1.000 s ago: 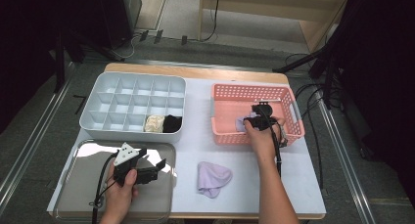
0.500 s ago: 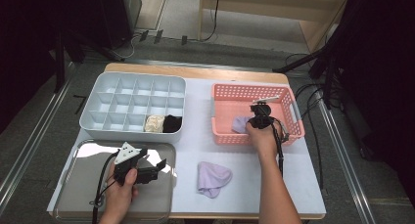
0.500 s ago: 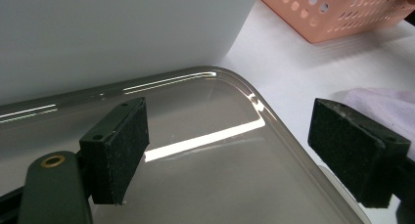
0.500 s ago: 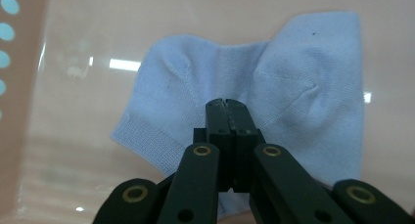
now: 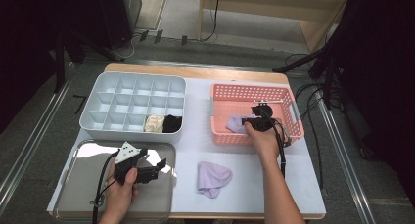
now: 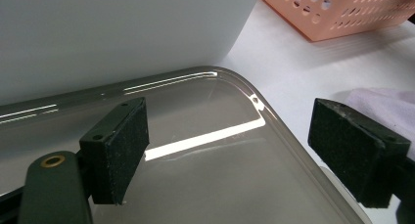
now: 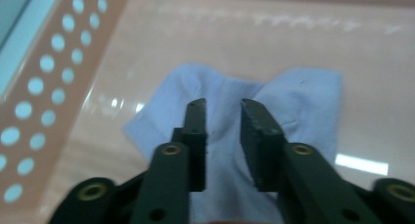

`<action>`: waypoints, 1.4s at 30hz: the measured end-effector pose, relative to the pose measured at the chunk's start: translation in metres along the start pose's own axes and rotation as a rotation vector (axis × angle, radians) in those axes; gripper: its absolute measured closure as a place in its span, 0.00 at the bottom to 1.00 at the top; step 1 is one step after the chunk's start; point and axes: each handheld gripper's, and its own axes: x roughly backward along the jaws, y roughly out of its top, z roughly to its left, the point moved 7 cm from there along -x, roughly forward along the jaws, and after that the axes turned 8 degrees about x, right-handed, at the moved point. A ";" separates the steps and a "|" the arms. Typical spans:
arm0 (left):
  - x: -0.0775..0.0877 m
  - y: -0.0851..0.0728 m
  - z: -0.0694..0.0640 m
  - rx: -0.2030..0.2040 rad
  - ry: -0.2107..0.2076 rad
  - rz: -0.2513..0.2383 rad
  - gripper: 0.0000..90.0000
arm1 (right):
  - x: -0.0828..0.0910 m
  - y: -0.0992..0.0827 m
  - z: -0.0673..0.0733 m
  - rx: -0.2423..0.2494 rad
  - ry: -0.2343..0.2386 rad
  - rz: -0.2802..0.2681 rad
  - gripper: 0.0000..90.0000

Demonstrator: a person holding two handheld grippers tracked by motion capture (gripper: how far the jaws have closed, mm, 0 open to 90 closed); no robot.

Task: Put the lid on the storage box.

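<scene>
1. High view: we see the right gripper point(image 5: 247, 121) reaching into the pink basket point(image 5: 291, 111) at the table's right side, its tips over a pale lilac cloth point(image 5: 236, 123) lying near the basket's front-left corner. A second lilac cloth point(image 5: 213, 177) lies bunched on the white table point(image 5: 195, 136) near its front edge, between the basket and the clear tray point(image 5: 161, 204). The left gripper point(image 5: 154, 169) rests over that tray at the front-left corner. Behind it, the grey compartment box point(image 5: 132, 87) holds a cream bundle point(image 5: 155, 123) and a black bundle point(image 5: 172, 123) in neighbouring cells of its front row.

2. Left gripper view: we find the pads wide apart with nothing between them, hanging just above the tray point(image 6: 205, 155); the box wall point(image 6: 122, 33) fills the background and the loose cloth point(image 6: 381, 104) shows past the right pad.

3. Right gripper view: the jaws stand a little apart, having just been opening, with a fold of the cloth point(image 7: 293, 101) in the gap between the pads; we judge they are not pinching it.

4. Our reading of the step: picking the cloth out of the basket. To do it well, we would press the tips down onto the raised centre fold, close firmly on several layers, then lift straight up clear of the basket wall.
</scene>
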 end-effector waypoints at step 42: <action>0.000 0.000 0.000 0.007 -0.006 0.001 0.18 | 0.025 0.007 -0.001 0.013 -0.103 -0.452 0.96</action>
